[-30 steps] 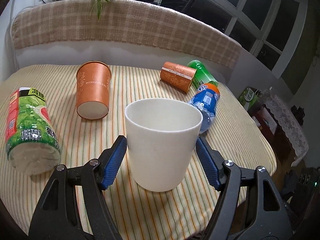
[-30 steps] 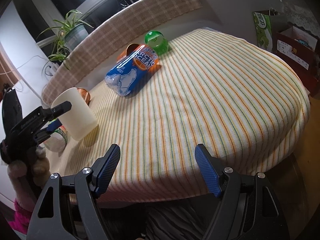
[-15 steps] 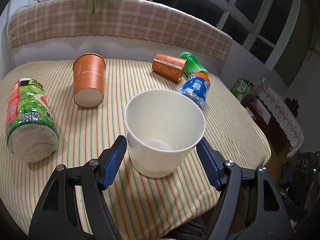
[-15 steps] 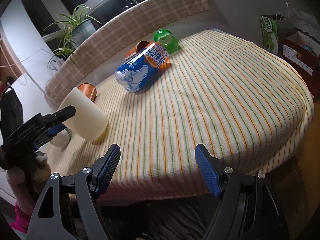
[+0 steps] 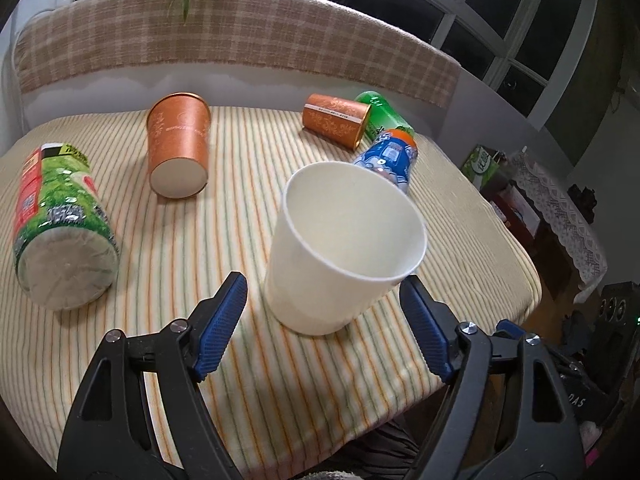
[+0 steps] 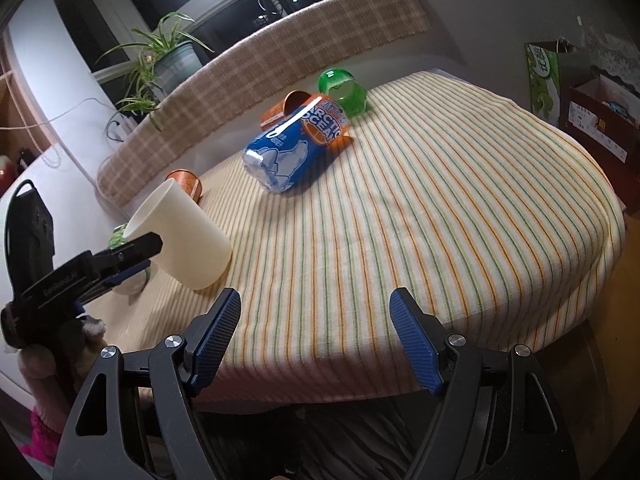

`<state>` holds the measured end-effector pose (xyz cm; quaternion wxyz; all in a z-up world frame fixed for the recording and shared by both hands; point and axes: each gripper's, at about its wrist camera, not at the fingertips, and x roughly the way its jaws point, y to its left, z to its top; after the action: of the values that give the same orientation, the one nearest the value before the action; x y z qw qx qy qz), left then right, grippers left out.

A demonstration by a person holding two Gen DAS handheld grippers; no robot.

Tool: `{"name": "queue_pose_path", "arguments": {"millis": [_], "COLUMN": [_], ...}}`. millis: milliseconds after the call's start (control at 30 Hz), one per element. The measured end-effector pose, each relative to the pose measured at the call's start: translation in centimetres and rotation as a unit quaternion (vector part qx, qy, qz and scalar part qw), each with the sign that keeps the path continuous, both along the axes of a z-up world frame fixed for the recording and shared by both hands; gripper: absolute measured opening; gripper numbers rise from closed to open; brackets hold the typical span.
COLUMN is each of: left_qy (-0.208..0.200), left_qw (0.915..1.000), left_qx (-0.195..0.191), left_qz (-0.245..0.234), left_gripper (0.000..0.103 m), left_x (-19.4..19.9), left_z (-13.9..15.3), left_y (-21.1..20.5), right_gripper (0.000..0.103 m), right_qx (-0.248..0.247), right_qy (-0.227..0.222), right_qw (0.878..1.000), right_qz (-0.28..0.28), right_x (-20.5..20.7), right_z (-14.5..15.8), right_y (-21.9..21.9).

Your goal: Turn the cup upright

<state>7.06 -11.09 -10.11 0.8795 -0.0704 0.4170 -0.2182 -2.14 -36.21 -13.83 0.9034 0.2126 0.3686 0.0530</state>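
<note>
Shifting rightward since a second ago, white paper cup [image 5: 344,248] is standing mouth-up, empty, on striped tabletop [image 5: 240,200], now off-centre between left gripper [image 5: 324,300] fingers, which are spreading wide, touching nothing. Right gripper [image 6: 316,320] fingers are hanging wide, empty. Orange cups [image 5: 179,145] are lying nearby.

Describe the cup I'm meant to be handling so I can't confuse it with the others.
On the striped tablecloth, look nearest the left gripper, just ahead of its open blue fingers. The white cup stands there mouth up. It is plain and unprinted, unlike the two orange patterned cups lying on their sides behind it.
</note>
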Motion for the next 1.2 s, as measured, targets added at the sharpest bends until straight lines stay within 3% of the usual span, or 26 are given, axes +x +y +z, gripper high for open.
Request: {"name": "queue_pose_path", "arguments": {"millis": [200, 400, 533, 633, 700, 833, 900, 1000, 1200], "left_qy": [-0.016, -0.084, -0.153, -0.195, -0.217, -0.242, -0.250, -0.259, -0.264], "left_qw": [0.9998, 0.9949, 0.9823, 0.9714, 0.9643, 0.9545, 0.9511, 0.9460, 0.9422], "left_qx": [0.011, 0.035, 0.057, 0.062, 0.063, 0.067, 0.066, 0.071, 0.070], "left_qz": [0.005, 0.044, 0.092, 0.121, 0.138, 0.161, 0.168, 0.181, 0.194], "left_gripper": [0.081, 0.081, 0.082, 0.091, 0.092, 0.095, 0.102, 0.102, 0.103], "left_x": [-1.7, -4.7, -6.8, -8.0, -8.7, -9.7, -10.1, -10.8, -11.4], "left_z": [0.3, 2.0, 3.9, 5.2, 6.1, 7.2, 7.5, 7.7, 7.9], "left_y": [1.1, 2.6, 3.5, 4.1, 4.4, 4.9, 5.0, 5.1, 5.3], "right_gripper": [0.077, 0.077, 0.077, 0.077, 0.082, 0.084, 0.092, 0.098, 0.103], "right_qx": [-0.014, -0.047, -0.069, -0.088, -0.104, -0.138, -0.148, -0.159, -0.181], "right_qy": [-0.018, -0.056, -0.087, -0.111, -0.129, -0.164, -0.175, -0.193, -0.218], "right_qw": [1.000, 0.997, 0.993, 0.989, 0.985, 0.976, 0.973, 0.968, 0.959], "right_qz": [0.010, 0.022, 0.032, 0.036, 0.039, 0.041, 0.041, 0.030, 0.002], "right_x": [0.1, 0.7, 1.1, 1.1, 1.1, 0.8, 0.6, 0.2, -0.6], "right_z": [0.9, 2.8, 4.3, 5.5, 6.5, 8.1, 8.5, 8.8, 9.0], "right_y": [0.8, 2.1, 3.2, 4.0, 4.7, 6.1, 6.6, 7.0, 7.4]}}
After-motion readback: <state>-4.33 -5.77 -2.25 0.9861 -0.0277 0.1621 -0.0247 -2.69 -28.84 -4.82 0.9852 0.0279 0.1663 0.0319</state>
